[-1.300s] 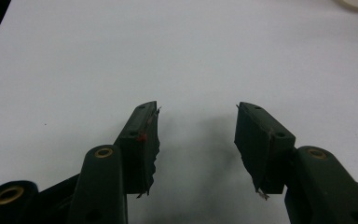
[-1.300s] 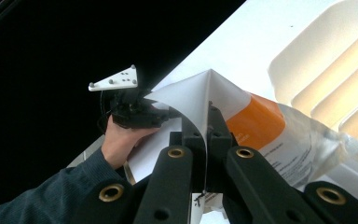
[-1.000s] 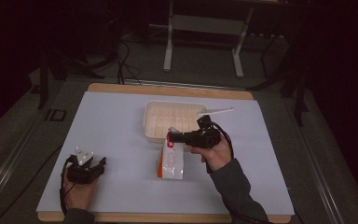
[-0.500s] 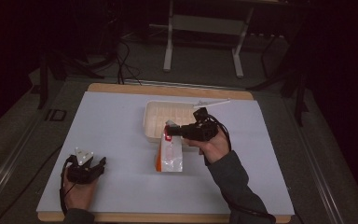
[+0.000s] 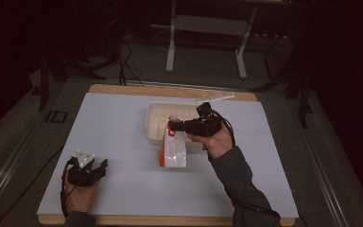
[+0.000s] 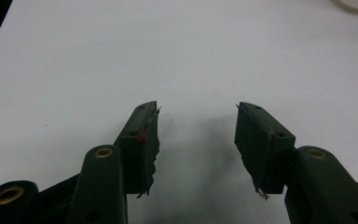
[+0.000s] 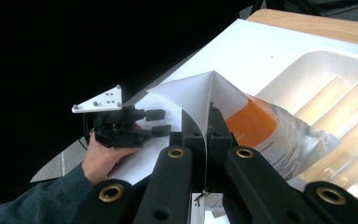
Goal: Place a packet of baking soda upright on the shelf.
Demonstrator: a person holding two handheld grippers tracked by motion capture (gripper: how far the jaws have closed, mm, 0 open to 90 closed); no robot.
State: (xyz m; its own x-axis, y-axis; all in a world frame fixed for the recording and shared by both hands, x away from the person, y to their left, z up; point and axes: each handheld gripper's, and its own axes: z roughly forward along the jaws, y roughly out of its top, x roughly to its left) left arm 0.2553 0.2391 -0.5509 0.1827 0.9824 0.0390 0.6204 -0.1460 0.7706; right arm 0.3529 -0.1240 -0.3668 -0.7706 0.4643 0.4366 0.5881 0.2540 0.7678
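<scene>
An orange-and-silver crinkled foil pouch with a white top edge (image 5: 172,146) hangs upright, its white top corner pinched between the closed jaws of the right gripper (image 5: 171,126), its lower end at or just above the white tabletop. In the right gripper view the pouch (image 7: 265,128) bulges out from the pinch, its folded white flap rising to a point above the jaws. Just behind it lies a shallow cream plastic tray with a ribbed floor (image 5: 158,118)
</scene>
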